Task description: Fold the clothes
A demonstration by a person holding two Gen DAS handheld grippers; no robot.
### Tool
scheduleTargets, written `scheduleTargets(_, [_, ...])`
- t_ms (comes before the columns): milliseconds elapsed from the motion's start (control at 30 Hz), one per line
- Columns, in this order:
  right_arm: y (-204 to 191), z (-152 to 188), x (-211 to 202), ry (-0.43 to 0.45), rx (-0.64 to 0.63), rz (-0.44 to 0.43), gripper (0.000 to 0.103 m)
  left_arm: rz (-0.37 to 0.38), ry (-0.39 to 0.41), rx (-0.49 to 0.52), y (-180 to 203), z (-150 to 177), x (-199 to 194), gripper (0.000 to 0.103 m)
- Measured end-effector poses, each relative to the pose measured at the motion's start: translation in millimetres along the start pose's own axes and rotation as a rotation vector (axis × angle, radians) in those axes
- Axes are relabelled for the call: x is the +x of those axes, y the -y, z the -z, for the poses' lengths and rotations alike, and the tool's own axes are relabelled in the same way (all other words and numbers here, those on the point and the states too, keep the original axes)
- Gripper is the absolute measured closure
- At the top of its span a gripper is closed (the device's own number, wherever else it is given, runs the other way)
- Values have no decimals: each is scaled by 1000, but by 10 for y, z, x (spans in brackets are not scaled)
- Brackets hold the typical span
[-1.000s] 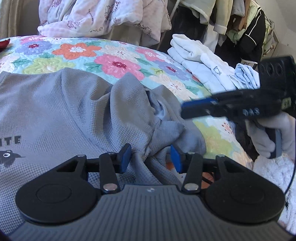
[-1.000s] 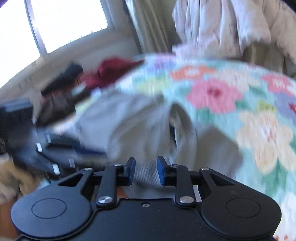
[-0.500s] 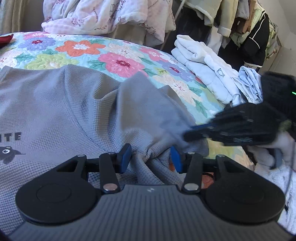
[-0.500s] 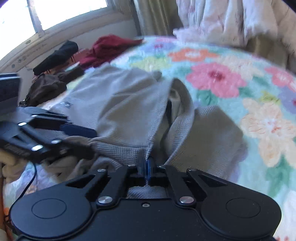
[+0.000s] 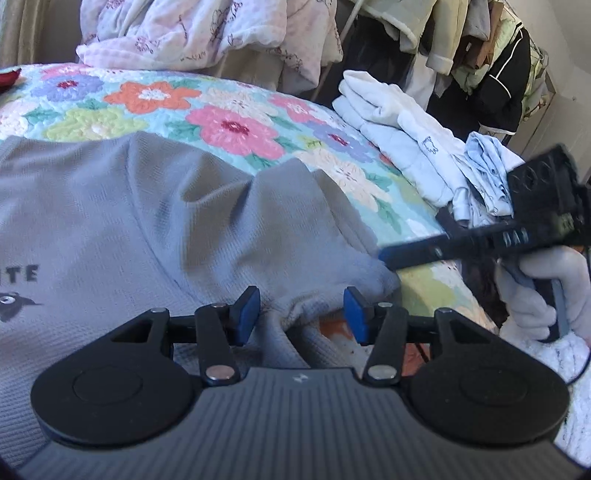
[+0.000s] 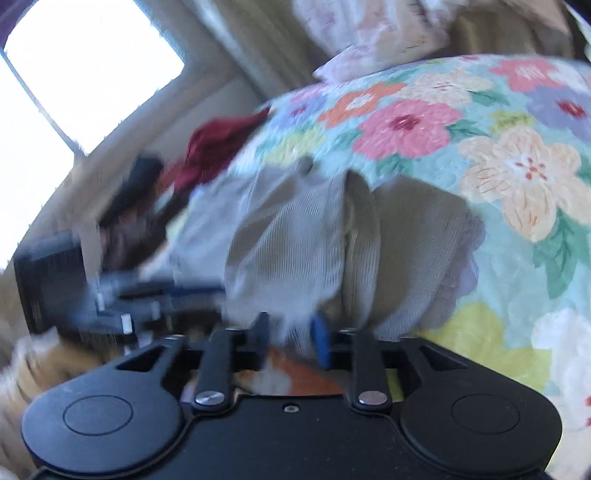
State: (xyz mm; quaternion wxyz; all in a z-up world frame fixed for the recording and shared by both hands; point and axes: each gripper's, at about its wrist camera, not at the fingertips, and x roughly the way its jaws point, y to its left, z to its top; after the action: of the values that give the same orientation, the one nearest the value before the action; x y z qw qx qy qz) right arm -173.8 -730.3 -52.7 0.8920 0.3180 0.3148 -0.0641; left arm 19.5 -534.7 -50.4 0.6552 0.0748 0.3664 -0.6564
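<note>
A grey waffle-knit shirt lies spread on the flowered quilt, its sleeve folded in over the body. At the shirt's near edge my left gripper has its jaws opening, with a bunched fold of cloth between the blue pads but not pinched. My right gripper comes in from the right, held by a hand in a pale sleeve. In the blurred right wrist view that gripper is opening, with the grey sleeve's edge loose just ahead of the pads.
Folded white and pale blue clothes are stacked on the quilt's far right. A pink-white blanket and hanging garments stand behind the bed. A dark red garment and dark clothes lie by the window.
The right gripper, shut on the sleeve's edge half a second ago, has parted its jaws, rolled and dropped a little. The sleeve lies flatter on the shirt. The left gripper stayed put.
</note>
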Motion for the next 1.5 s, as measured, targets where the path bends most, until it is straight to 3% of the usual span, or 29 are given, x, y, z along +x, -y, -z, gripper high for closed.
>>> scheduleTargets(100, [48, -75, 161, 10, 39, 31, 57, 1, -4, 4, 20, 14, 36, 54])
scheduleTargets(200, [45, -112, 350, -12, 21, 49, 58, -7, -5, 8, 23, 34, 43, 54])
scheduleTargets(233, [19, -113, 380, -16, -6, 32, 73, -11, -5, 7, 22, 38, 45, 54])
scheduleTargets(267, [-33, -111, 378, -14, -44, 10, 96, -14, -4, 5, 21, 39, 43, 54])
scheduleTargets(433, [-328, -6, -21, 85, -184, 23, 96, -8, 9, 16, 54, 18, -34, 53])
scheduleTargets(633, [-448, 252, -121, -67, -217, 78, 97, 6, 22, 30, 78, -48, -153, 53])
scheduleTargets(733, [-395, 227, -42, -124, -185, 75, 95, -19, 22, 26, 48, -56, -179, 53])
scheduleTargets(800, [-350, 187, -80, -98, -152, 80, 91, -19, 26, 10, 12, -69, -208, 53])
scheduleTargets(867, [-296, 126, -200, -31, -100, 24, 89, -9, 41, -9, -27, -91, -243, 53])
scheduleTargets(900, [-269, 85, -255, 3, -74, -5, 83, -7, 47, -14, -40, -109, -255, 53])
scheduleTargets(933, [-240, 34, -286, 30, -55, -8, 68, -7, 53, -14, -49, -131, -265, 53])
scheduleTargets(967, [-223, -24, -274, 43, -50, 33, 50, -8, 57, -13, -60, -161, -275, 53])
scheduleTargets(1000, [-215, -85, -235, 46, -52, 99, 47, -12, 59, -10, -72, -196, -285, 53])
scheduleTargets(1100, [-109, -263, -125, 25, -30, 186, 47, -20, 73, -16, -154, -359, -349, 53])
scheduleTargets(1167, [-59, -375, -111, 44, -25, 199, 47, -29, 73, -25, -237, -512, -371, 52])
scheduleTargets(1333, [145, -534, 81, 47, 55, 149, 46, -191, -12, 152, -233, -878, -30, 51])
scheduleTargets(1433, [199, -556, 299, 47, 74, 156, 46, -191, -44, 201, -271, -1020, 248, 50])
scheduleTargets(1500, [162, -533, 400, 60, 37, 103, 57, -171, -63, 185, -344, -1081, 404, 50])
